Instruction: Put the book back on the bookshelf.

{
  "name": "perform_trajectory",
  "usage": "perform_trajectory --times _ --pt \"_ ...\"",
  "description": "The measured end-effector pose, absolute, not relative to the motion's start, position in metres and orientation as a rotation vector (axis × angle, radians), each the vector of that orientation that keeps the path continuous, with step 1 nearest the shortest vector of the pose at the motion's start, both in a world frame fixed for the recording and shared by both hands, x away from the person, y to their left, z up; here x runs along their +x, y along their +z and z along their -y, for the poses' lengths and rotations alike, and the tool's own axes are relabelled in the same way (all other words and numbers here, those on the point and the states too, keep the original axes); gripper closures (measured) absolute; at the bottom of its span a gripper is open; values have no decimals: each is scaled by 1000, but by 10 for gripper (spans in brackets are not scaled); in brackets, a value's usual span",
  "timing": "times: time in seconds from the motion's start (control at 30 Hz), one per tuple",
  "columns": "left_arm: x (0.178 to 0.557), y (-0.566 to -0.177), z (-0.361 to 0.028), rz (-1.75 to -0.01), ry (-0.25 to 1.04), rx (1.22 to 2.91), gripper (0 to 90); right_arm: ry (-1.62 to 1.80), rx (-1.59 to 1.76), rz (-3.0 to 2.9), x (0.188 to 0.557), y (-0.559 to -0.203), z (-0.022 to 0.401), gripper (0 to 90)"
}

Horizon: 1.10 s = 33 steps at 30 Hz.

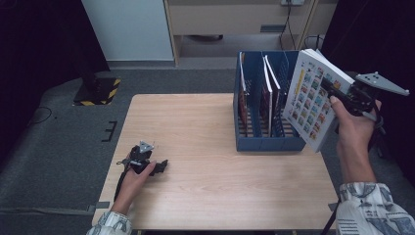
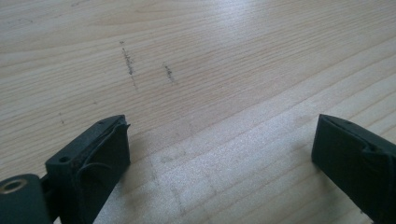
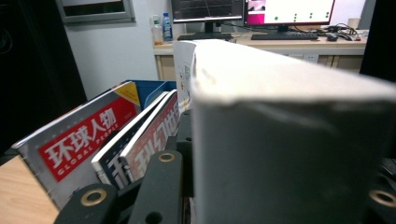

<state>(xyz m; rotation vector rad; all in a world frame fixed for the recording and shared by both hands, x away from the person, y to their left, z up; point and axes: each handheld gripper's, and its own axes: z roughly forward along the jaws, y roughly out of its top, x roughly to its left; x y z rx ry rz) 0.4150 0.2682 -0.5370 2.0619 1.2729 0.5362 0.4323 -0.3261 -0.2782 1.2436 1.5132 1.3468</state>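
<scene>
In your right gripper view, the leftmost magazine (image 3: 79,140) in the blue rack (image 3: 154,91) carries a red band reading "环球人物" with "GLOBAL PEOPLE" beneath; the lettering on the magazines right of it is cut off and you cannot read it

You have a thick white paperback book (image 1: 313,98) whose cover carries a grid of small coloured pictures and a yellow strip near its top. It is lifted clear of the counter, tilted, its cover facing left and up, hanging over the right end of the blue slotted plastic file rack (image 1: 264,142) near the counter's far right corner. Its lower corner sits just beside the rack's right front corner. In the right gripper view its pale page block (image 3: 289,135) rises close ahead.
</scene>
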Motion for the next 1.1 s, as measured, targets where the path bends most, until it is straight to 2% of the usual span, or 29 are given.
perform_trajectory --times 0.5,1.1 --pt "415 -537 -268 -1275 536 2057 32 1337 1294 -1467 466 -276 324 739" --pt "415 -537 -267 -1272 535 2061 32 1304 1321 -1450 488 -285 321 739"
